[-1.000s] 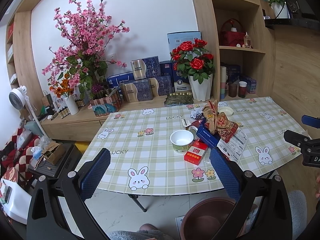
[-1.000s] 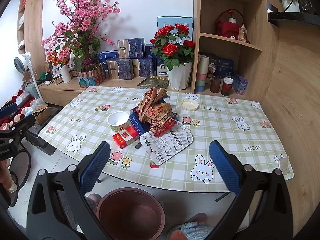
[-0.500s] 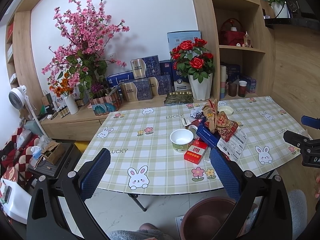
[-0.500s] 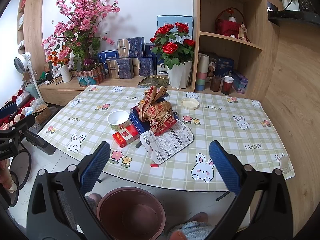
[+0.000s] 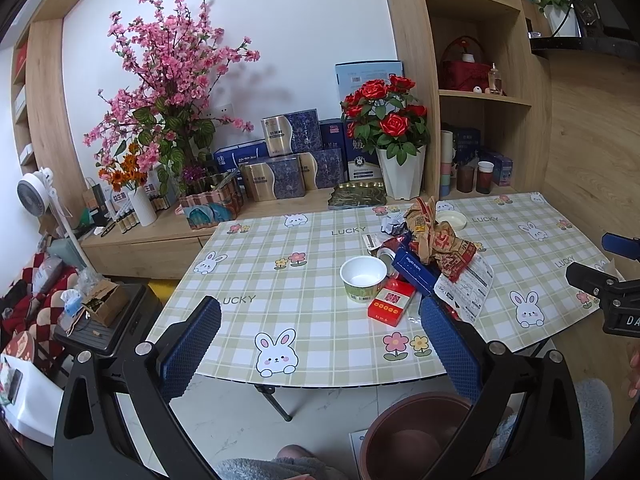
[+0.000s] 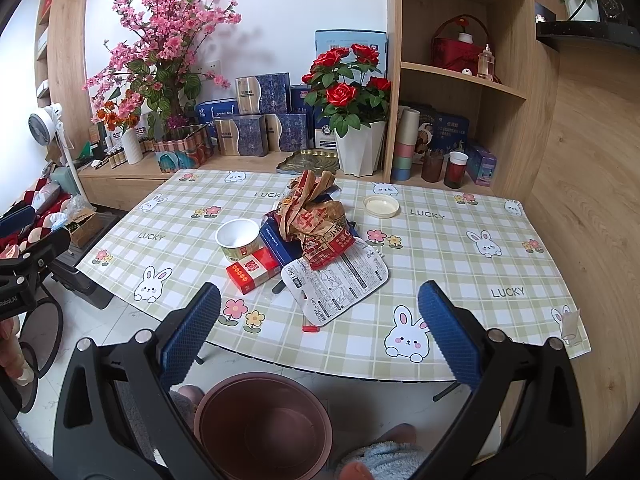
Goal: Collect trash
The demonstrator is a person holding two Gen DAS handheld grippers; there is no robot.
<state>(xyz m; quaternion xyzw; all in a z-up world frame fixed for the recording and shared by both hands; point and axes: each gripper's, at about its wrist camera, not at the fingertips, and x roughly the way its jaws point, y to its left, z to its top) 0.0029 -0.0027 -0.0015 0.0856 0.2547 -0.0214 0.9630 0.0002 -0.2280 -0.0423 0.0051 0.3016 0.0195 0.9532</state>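
Trash (image 5: 430,256) lies in a heap on the right half of the checked tablecloth (image 5: 280,280) in our left wrist view. We see a white paper cup (image 5: 363,278) standing upright, with a red carton (image 5: 391,304) just in front of it and touching a dark blue box (image 5: 414,272). A crumpled brown and red wrapper (image 5: 440,238) sits on top of the blue box, and a flat white printed pack (image 5: 468,290) spreads out to its right. A shallow white lid (image 5: 452,218) lies behind the heap. Our left gripper (image 5: 320,344) hangs in front of the table edge with its 2 blue pads wide apart and nothing between them. A brown bin (image 5: 416,432) stands on the floor below, near the right pad. Our right gripper (image 5: 600,276) shows at the right edge of this view, but from here we cannot tell how its jaws stand.

In the right wrist view, the same heap sits mid-table: cup (image 6: 238,238), red carton (image 6: 252,270), blue box (image 6: 280,244), wrapper (image 6: 316,224) and printed pack (image 6: 336,284). The white lid (image 6: 381,205) lies apart, behind and to the right. Our right gripper (image 6: 320,340) is spread wide and holds nothing, short of the table edge. The brown bin (image 6: 264,424) stands directly below it on the floor.
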